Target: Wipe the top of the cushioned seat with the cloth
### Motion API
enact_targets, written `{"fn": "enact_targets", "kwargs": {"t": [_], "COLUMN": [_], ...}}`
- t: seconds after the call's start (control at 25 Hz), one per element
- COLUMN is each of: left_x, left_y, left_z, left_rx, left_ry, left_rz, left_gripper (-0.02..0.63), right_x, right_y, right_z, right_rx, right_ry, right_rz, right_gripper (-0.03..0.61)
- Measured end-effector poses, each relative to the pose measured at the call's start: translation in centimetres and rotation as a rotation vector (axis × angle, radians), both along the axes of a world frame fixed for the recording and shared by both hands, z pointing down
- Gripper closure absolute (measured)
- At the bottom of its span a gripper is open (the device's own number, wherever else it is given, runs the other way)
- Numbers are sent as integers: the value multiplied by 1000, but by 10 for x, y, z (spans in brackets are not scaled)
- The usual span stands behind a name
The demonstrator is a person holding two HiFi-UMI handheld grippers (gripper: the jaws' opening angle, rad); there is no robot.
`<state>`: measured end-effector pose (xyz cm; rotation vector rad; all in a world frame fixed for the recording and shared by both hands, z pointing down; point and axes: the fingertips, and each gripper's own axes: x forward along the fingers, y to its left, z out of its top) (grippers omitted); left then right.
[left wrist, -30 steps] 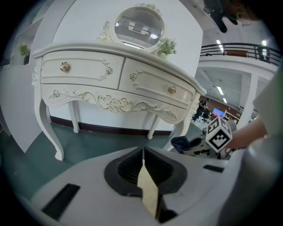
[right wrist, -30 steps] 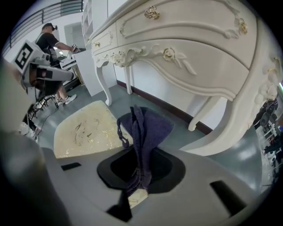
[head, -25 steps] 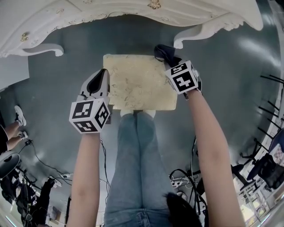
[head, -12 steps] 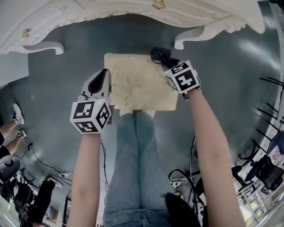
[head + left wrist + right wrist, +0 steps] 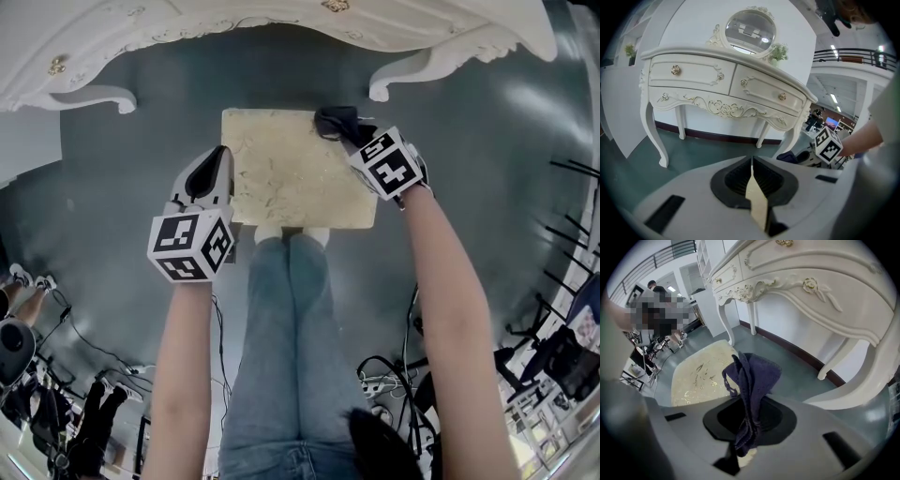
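Note:
The cushioned seat (image 5: 295, 173) is a square cream pad with gold veining, right in front of my knees in the head view. My right gripper (image 5: 351, 129) is shut on a dark blue cloth (image 5: 335, 120), which hangs over the seat's far right corner. In the right gripper view the cloth (image 5: 753, 373) bunches up out of the jaws, with the seat (image 5: 698, 373) to its left. My left gripper (image 5: 210, 176) hovers just off the seat's left edge. Its jaws are pressed together with nothing between them, as the left gripper (image 5: 752, 166) view shows.
A white ornate dressing table (image 5: 412, 56) stands just beyond the seat, with curved legs (image 5: 103, 97) to either side and a round mirror (image 5: 750, 29) on top. My legs in jeans (image 5: 281, 328) press against the seat's near edge. Cables (image 5: 384, 380) lie on the dark floor behind.
The right gripper has carried the cloth slightly left, from beyond the seat's far right corner to over it. The left gripper has stayed in place.

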<state>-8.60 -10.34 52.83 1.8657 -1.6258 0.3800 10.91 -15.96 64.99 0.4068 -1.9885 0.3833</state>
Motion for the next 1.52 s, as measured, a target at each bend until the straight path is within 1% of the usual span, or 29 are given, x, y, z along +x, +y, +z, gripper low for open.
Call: {"fn": "enact_targets", "kwargs": {"t": [0.32, 0.52, 0.76, 0.96, 1.16, 1.52], "left_x": [2, 3, 11, 17, 21, 28], "left_y": [2, 6, 9, 10, 12, 25], "left_z": [-4, -4, -5, -8, -12, -11], "left_rx": [11, 7, 8, 13, 18, 14], "left_ry": [3, 3, 6, 7, 4, 5], "left_rz": [5, 7, 16, 26, 31, 30], "left_gripper": [600, 600, 600, 600, 600, 600], "right_x": [0, -1, 1, 3, 5, 10], "right_y": [17, 30, 44, 61, 76, 110], "right_z": [-1, -2, -1, -1, -1, 0], "right_rx": [-17, -8, -28, -54, -94, -130], "right_ry": [-2, -5, -9, -4, -10, -14], "right_rz": [-32, -61, -93, -137, -142, -184], "right_gripper": [532, 534, 534, 532, 532, 534]}}
